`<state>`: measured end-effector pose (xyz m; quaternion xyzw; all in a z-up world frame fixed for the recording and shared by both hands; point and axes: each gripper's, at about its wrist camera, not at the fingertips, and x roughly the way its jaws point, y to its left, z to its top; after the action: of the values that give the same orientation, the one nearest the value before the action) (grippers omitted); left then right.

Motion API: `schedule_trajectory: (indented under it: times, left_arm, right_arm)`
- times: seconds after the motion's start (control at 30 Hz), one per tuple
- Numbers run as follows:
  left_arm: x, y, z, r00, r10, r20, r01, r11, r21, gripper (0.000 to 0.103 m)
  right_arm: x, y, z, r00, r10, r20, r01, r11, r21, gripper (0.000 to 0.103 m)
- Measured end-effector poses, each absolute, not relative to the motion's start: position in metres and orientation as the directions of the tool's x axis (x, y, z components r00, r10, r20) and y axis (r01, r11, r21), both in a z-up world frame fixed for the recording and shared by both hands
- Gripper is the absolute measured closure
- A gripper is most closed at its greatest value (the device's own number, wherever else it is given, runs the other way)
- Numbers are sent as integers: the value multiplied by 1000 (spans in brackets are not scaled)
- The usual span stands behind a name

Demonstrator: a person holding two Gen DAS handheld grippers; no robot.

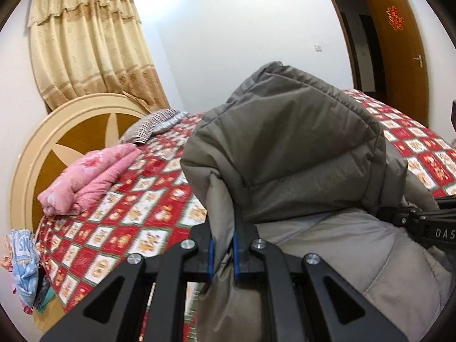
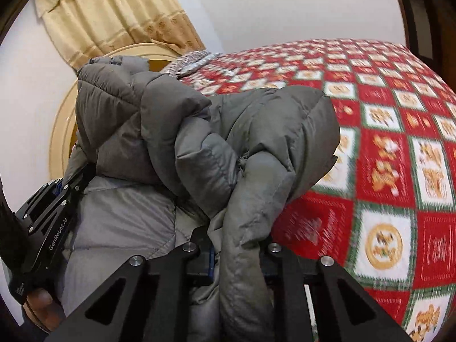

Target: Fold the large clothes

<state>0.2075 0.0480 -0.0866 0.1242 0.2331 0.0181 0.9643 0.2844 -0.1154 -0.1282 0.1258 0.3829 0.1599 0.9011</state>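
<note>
Scanning left to right, headboard: a round cream and brown headboard [image 1: 57, 154] stood at the bed's far left, under a beige curtain [image 1: 85, 42].
Folded quilt: a pink quilt [image 1: 88, 179] lay near the headboard on the red patterned bedspread [image 1: 128, 228], with a striped pillow [image 1: 151, 125] beyond it.
Left tongs: the left tongs [image 1: 223, 252] were pinched tight on a fold of the grey puffer jacket [image 1: 285, 148], blue pads pressing the cloth from both sides.
Jacket: it was bunched and lifted above the bedspread, draped between the two tools; its lower part was cut off by the frame edge.
Right tongs: the right tongs [image 2: 240, 256] were clamped on another thick fold of the jacket [image 2: 199, 131], which hid the right pad.
Bed, right side: the bedspread [image 2: 384, 171] ran bare to the right.
Door: a brown door [image 1: 399, 57] stood open at the far right.
</note>
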Motion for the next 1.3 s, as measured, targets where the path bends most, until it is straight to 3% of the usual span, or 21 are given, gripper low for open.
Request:
schedule_trajectory:
  times: [0.3, 0.87, 1.03, 1.1, 1.3]
  left_arm:
    - [225, 100, -91, 874, 170, -455, -73, 972, 224, 93]
    - [255, 149, -134, 804, 206, -558, -134, 977, 168, 93]
    - [260, 152, -146, 785, 216, -580, -143, 975, 170, 78]
    - [261, 152, -150, 781, 234, -579, -153, 971, 186, 68]
    - [263, 153, -158, 773, 245, -585, -164, 968, 188, 54]
  right_arm:
    - [320, -60, -104, 638, 397, -659, -282, 918, 280, 88]
    - [365, -3, -138, 555, 395, -732, -331, 912, 241, 88]
    - [373, -2, -156, 526, 393, -754, -316, 914, 256, 85]
    - [375, -2, -162, 519, 390, -760, -305, 916, 262, 82]
    - [380, -6, -175, 515, 383, -767, -283, 920, 270, 73]
